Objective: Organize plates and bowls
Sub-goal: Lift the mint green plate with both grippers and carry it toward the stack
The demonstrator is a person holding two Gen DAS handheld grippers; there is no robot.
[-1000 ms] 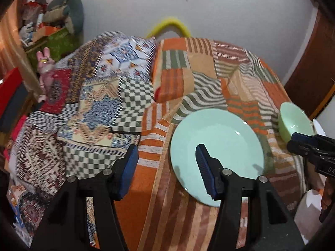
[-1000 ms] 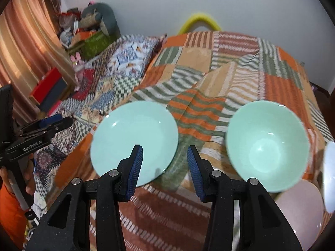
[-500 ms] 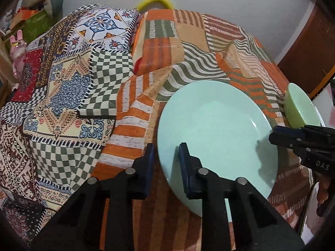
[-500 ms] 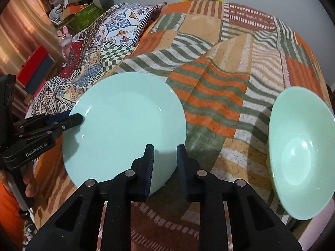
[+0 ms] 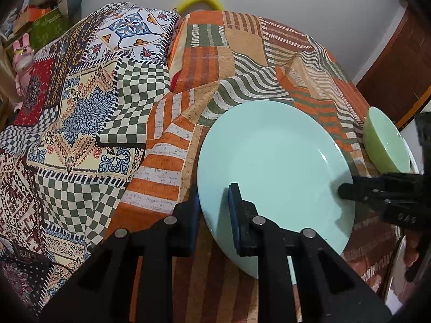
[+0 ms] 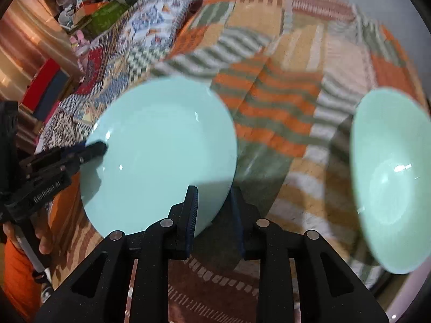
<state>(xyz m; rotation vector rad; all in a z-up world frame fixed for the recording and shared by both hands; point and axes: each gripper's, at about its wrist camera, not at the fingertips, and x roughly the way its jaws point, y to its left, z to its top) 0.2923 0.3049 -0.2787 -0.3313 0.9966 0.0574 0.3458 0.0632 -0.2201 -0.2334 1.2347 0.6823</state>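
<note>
1. Plate (image 5: pixel 272 167): mint green, your landmark. It sits above the patchwork bedspread (image 5: pixel 229 62) on the bed, tilted, and looks lifted rather than resting flat; you cannot tell whether any edge touches the cloth.
2. Left gripper (image 5: pixel 212 212): your jaws straddle the plate's near-left rim, one pad under, one on top. They appear clamped on it.
3. Right gripper (image 6: pixel 212 212): your jaws bracket the plate's opposite rim, narrowed around the edge. Judged gripping, though the view is motion-blurred, so contact on the outer pad is not certain.
4. Bowl (image 6: pixel 390 180): mint green, well apart from the plate on its right side, upright on the bedspread, untouched by either gripper.
5. Pale dish (image 5: pixel 397 274): a sliver only, at the picture's edge beyond the plate's right side, near the bowl. Kind not readable.
6. Progress, as a judgement: early. One plate is in hand and not yet placed; no stack or sorted group shows. The bowl and edge dish remain to handle.
7. Caution: two grips on one rigid plate; move both hands together or you may twist it loose.
</note>
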